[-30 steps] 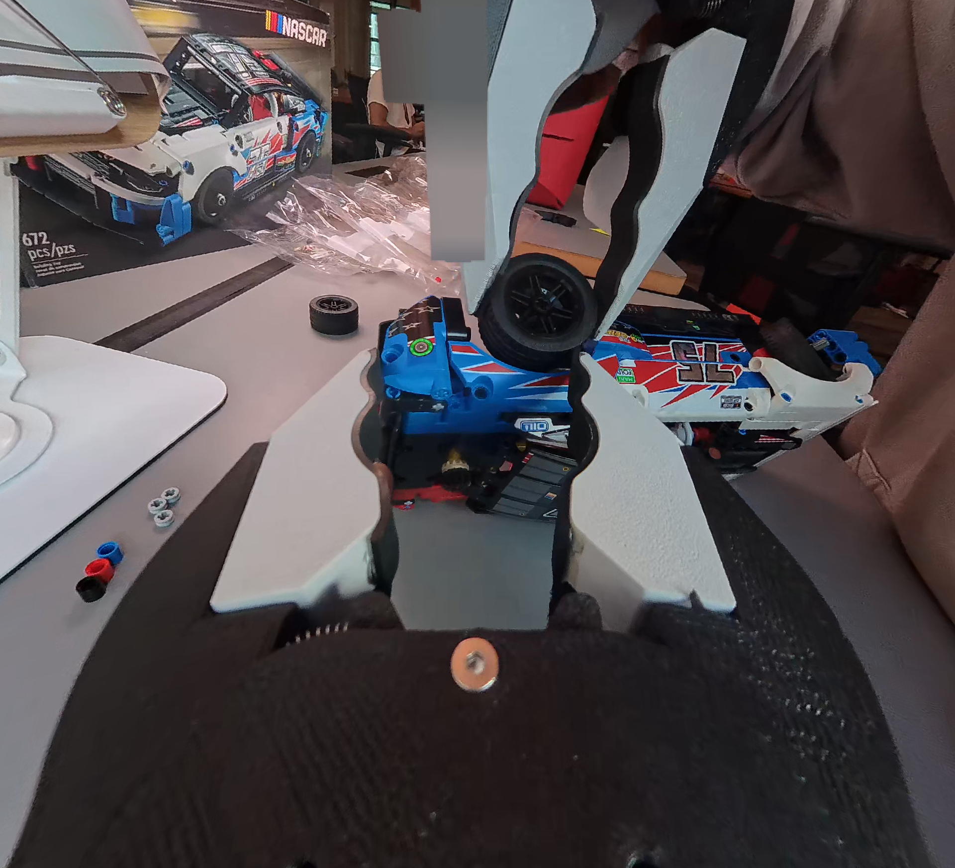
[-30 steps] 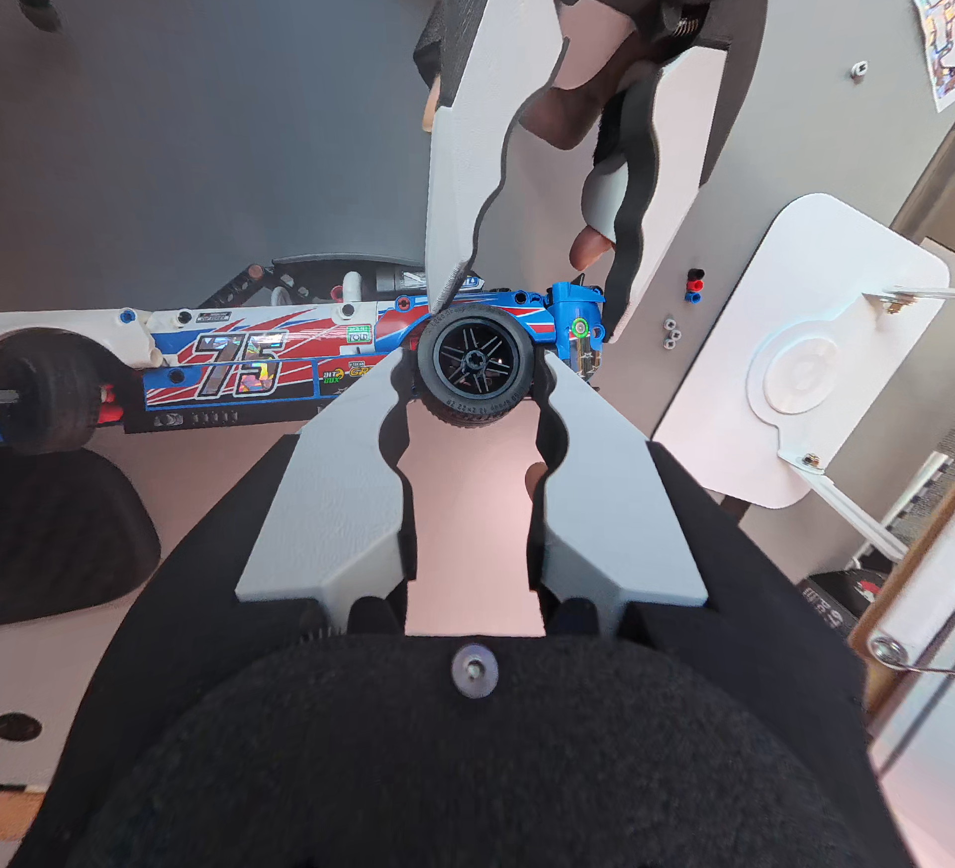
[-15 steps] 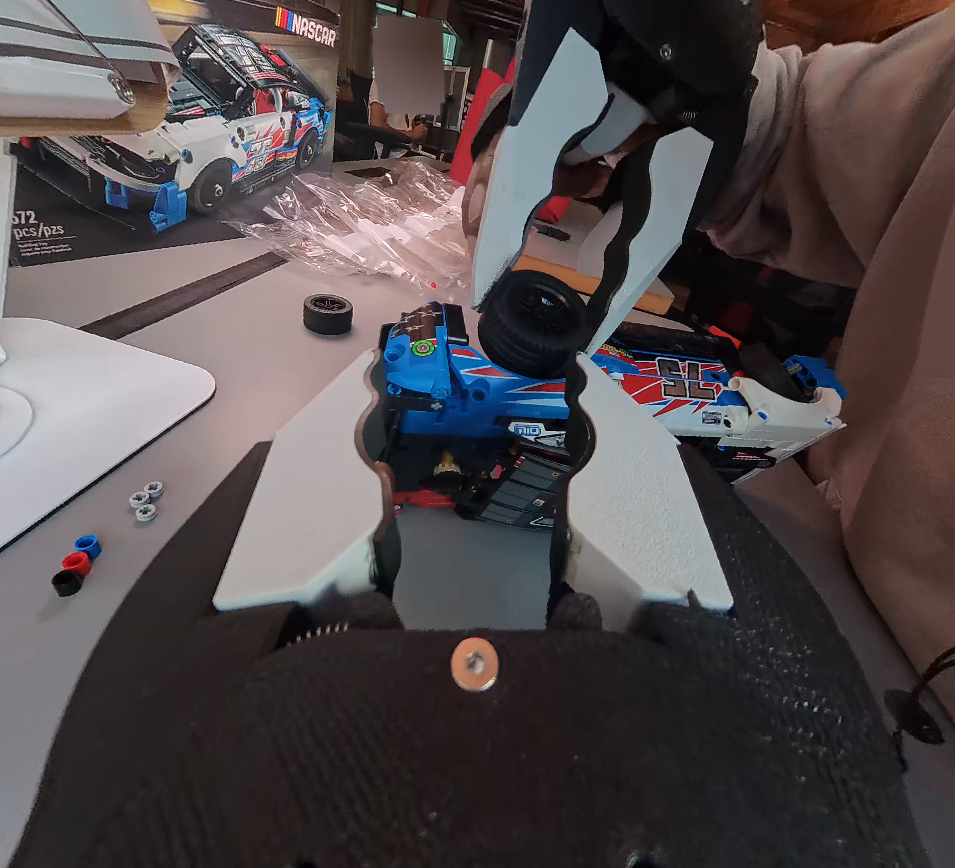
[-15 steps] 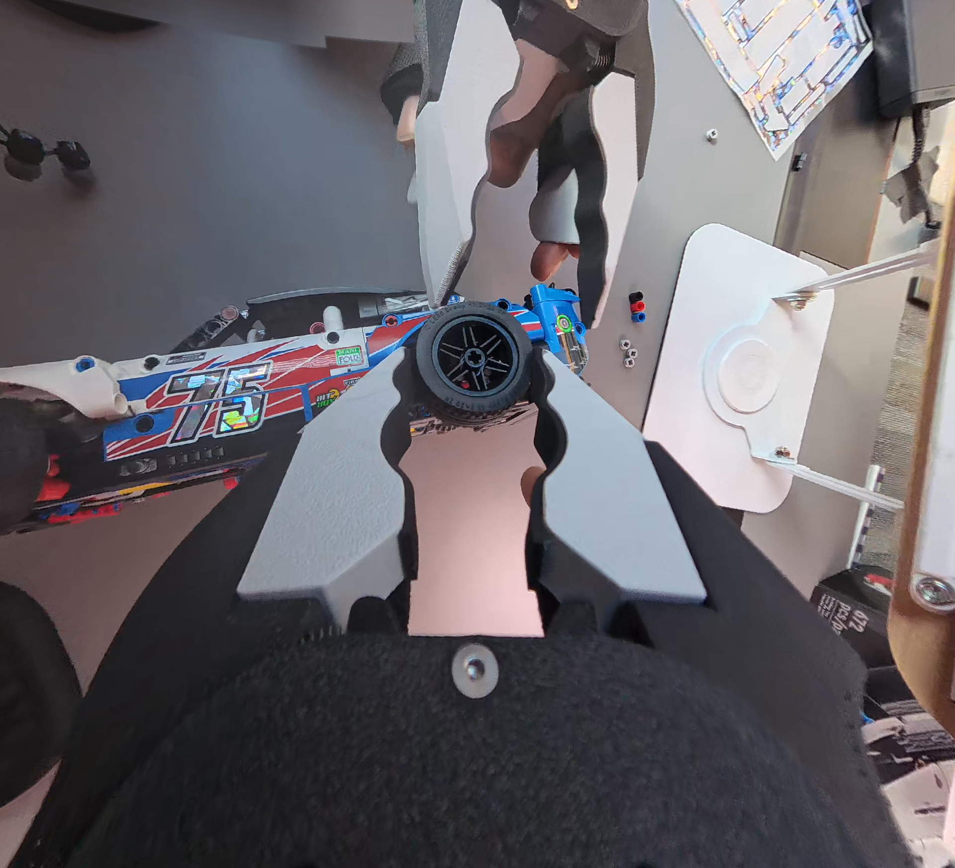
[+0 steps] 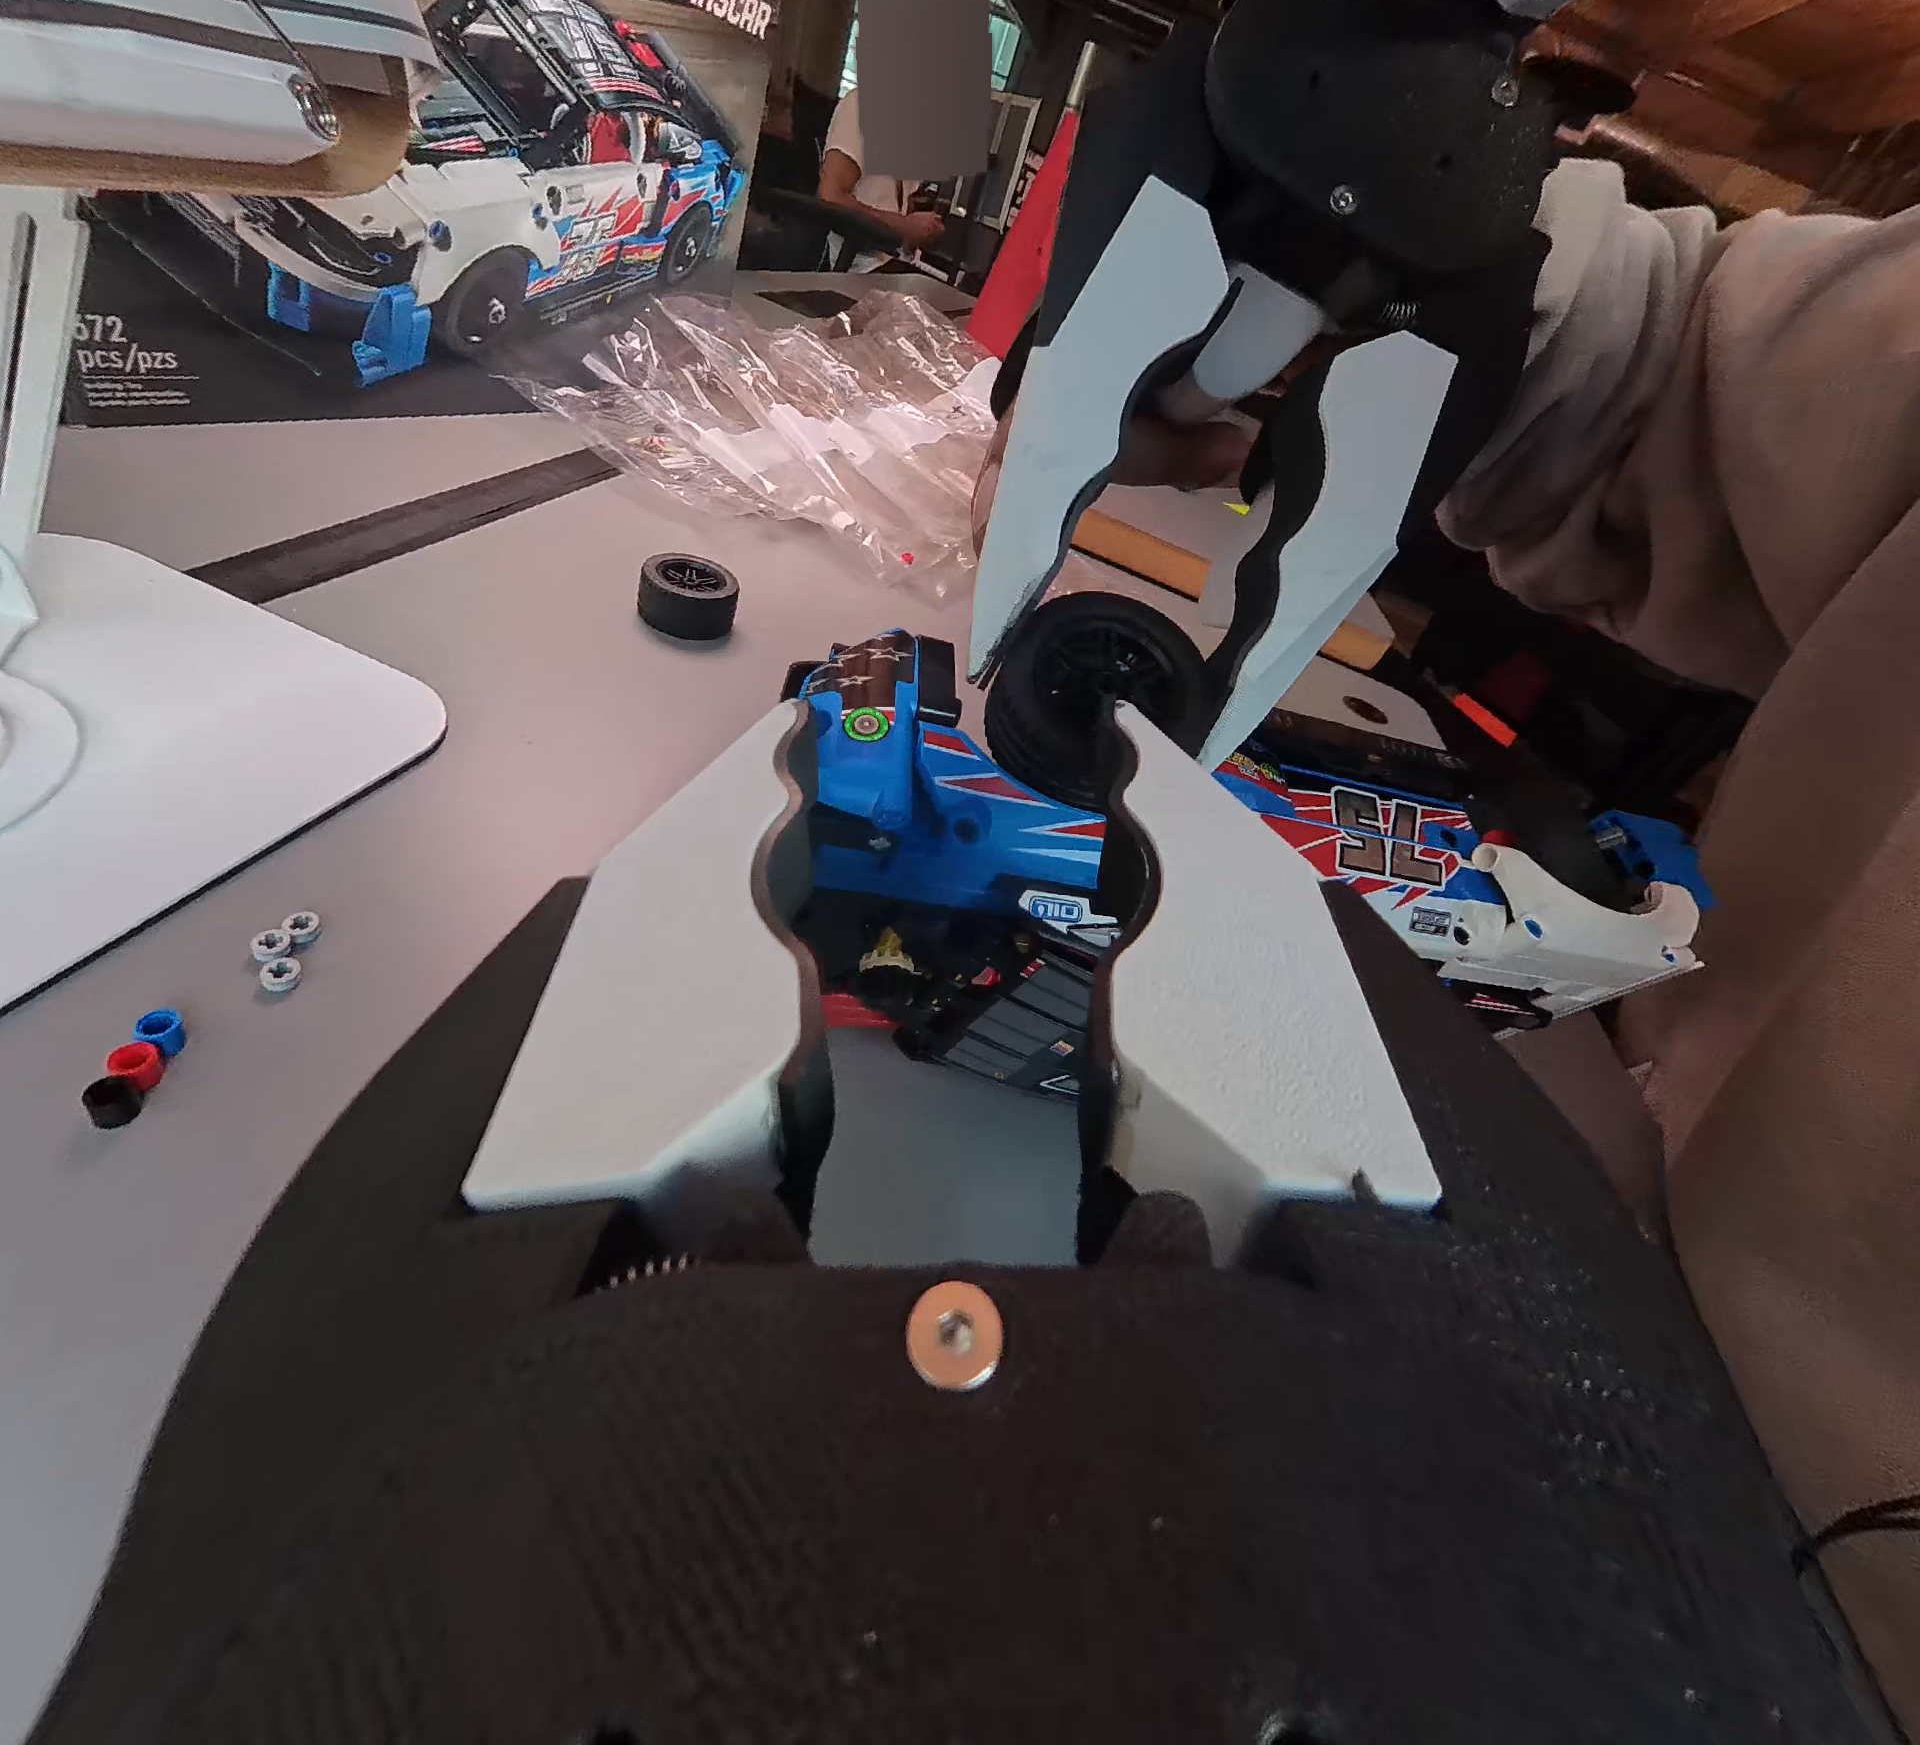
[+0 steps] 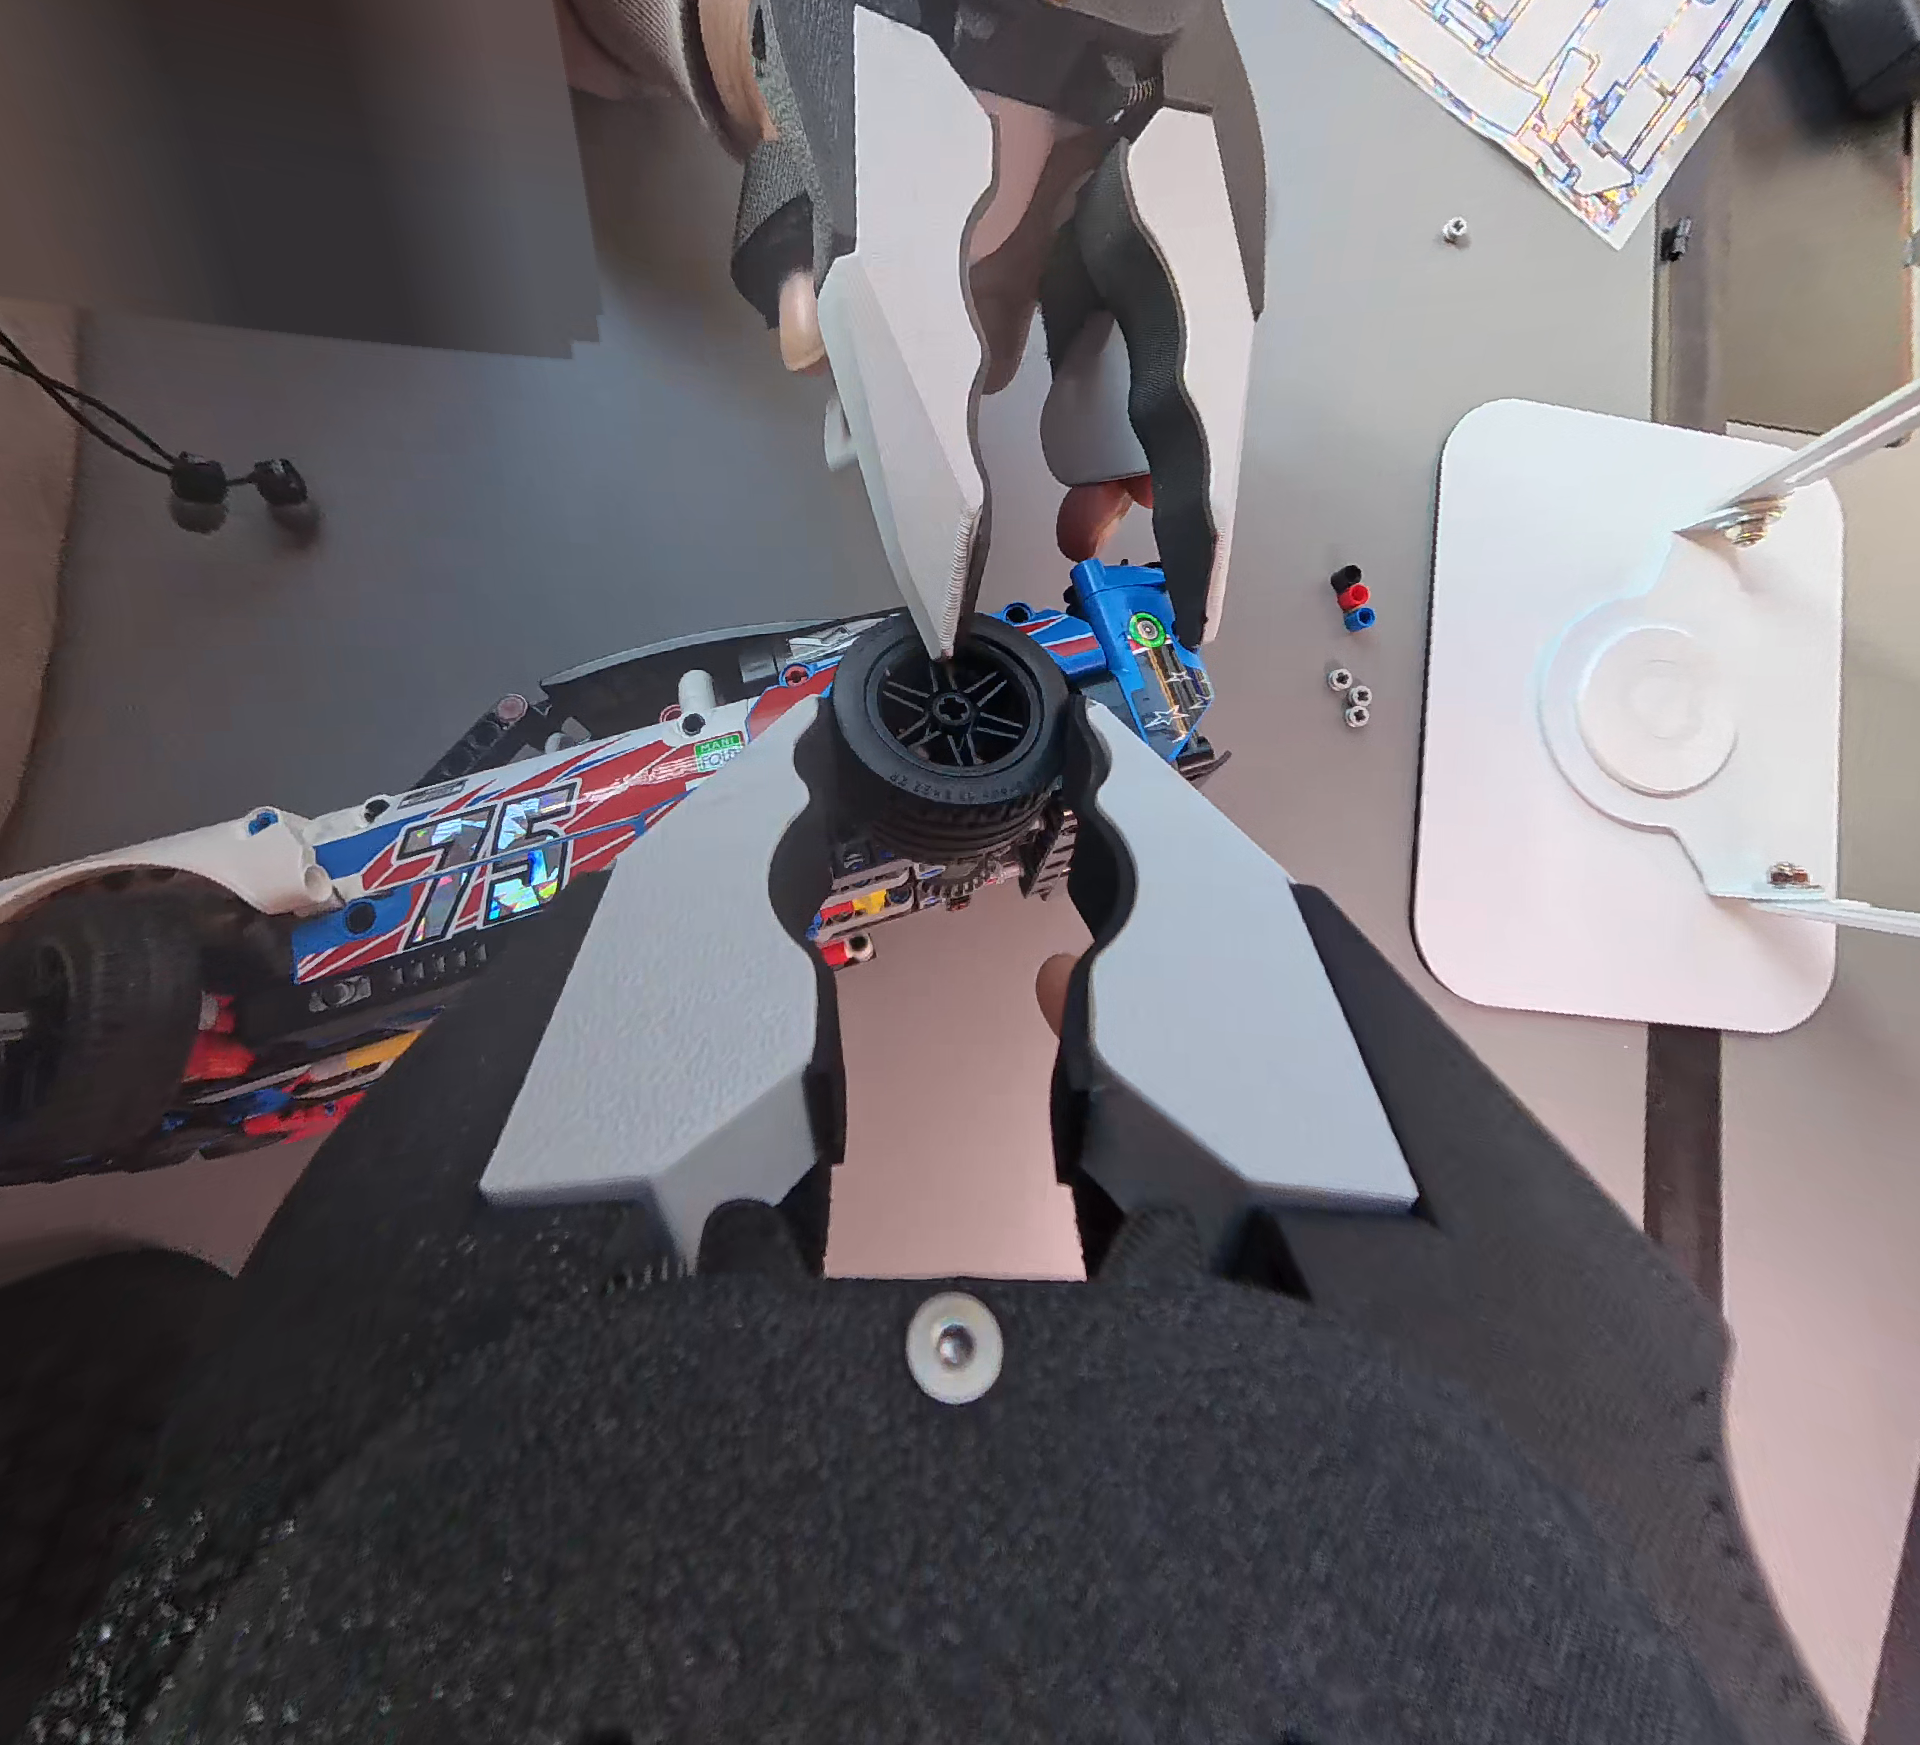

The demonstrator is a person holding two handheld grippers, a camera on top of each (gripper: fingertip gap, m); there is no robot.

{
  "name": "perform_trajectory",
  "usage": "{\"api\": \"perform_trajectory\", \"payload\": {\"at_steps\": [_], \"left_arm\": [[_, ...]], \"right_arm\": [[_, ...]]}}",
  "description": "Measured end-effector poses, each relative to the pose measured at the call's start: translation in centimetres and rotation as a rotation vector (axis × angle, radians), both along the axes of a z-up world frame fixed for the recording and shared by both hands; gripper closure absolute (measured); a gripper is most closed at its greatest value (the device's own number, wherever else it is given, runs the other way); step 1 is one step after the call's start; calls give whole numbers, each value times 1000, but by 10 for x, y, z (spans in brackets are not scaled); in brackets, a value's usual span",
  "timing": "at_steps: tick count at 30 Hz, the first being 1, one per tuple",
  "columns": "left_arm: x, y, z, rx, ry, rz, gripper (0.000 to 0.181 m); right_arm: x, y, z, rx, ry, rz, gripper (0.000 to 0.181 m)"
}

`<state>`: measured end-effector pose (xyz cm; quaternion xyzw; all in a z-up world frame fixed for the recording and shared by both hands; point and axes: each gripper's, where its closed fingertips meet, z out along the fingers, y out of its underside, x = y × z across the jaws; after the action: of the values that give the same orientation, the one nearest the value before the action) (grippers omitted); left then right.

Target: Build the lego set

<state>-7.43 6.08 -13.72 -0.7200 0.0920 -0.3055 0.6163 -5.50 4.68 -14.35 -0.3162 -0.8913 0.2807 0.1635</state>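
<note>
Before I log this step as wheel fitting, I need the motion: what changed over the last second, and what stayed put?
The right gripper, shut on the black wheel, tilted and swung round so the wheel now stands over the car's axle end. The left gripper kept its clamp on the blue tail. The spare wheel and small loose parts on the table stayed where they lay.

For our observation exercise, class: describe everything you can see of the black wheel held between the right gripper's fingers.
The black wheel has a ribbed rubber-looking tyre around a glossy black spoked rim with a cross-shaped axle hole. It sits at the blue end of the blue, red and white Lego race car, which lies on its side on the grey table, so the hub faces up. The right gripper clamps its tread from both sides, and one finger of the left gripper touches the rim with its tip.
</note>
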Motion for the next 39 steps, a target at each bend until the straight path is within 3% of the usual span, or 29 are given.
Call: {"api": "perform_trajectory", "payload": {"at_steps": [6, 11, 14, 22, 30, 39], "left_arm": [[2, 2, 0, -11, 184, 54, 132], [6, 2, 2, -14, 231, 59, 130], [7, 3, 4, -3, 258, 70, 130], [4, 5, 7, 6, 263, 105, 134], [8, 2, 5, -25, 290, 67, 132], [8, 5, -3, -78, 239, 74, 135]], "right_arm": [[2, 2, 1, 10, 50, -15, 137], [8, 3, 13, 75, 27, 15, 135], [10, 4, 18, 117, -19, 8, 144], [12, 8, 12, 237, -115, -16, 147], [18, 4, 6, 437, 3, -10, 162], [18, 6, 1, 379, -127, -47, 162]]}}
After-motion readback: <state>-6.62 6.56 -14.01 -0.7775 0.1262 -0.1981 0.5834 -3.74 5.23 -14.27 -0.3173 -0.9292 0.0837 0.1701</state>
